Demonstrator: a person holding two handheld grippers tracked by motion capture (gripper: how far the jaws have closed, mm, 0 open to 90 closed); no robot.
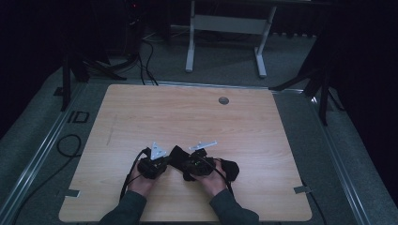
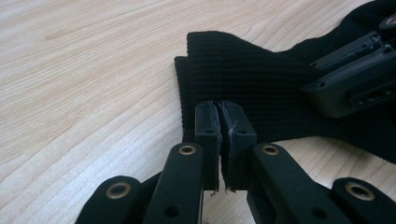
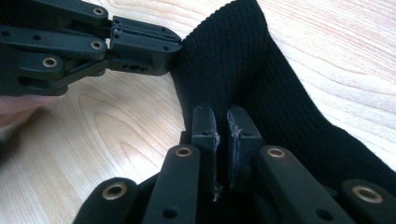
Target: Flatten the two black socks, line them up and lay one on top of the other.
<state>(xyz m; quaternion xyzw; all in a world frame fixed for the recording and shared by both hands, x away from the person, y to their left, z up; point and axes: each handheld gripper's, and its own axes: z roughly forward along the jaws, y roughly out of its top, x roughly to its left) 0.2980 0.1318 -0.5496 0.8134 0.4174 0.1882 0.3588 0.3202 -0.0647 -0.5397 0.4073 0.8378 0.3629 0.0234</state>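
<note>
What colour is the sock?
Black ribbed knit sock: plain black with fine ribs, best in the right gripper view.

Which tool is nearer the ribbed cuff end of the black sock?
Left. The left tool pinches the black sock at its ribbed cuff edge; the right tool grips the sock farther along it.

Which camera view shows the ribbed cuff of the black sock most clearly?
The right gripper view: the black sock shows its ribbed cuff and leg close and lit. The left gripper view shows a flat ribbed edge of it behind the shut jaws. The high view shows only a small dark shape between the hands.
</note>
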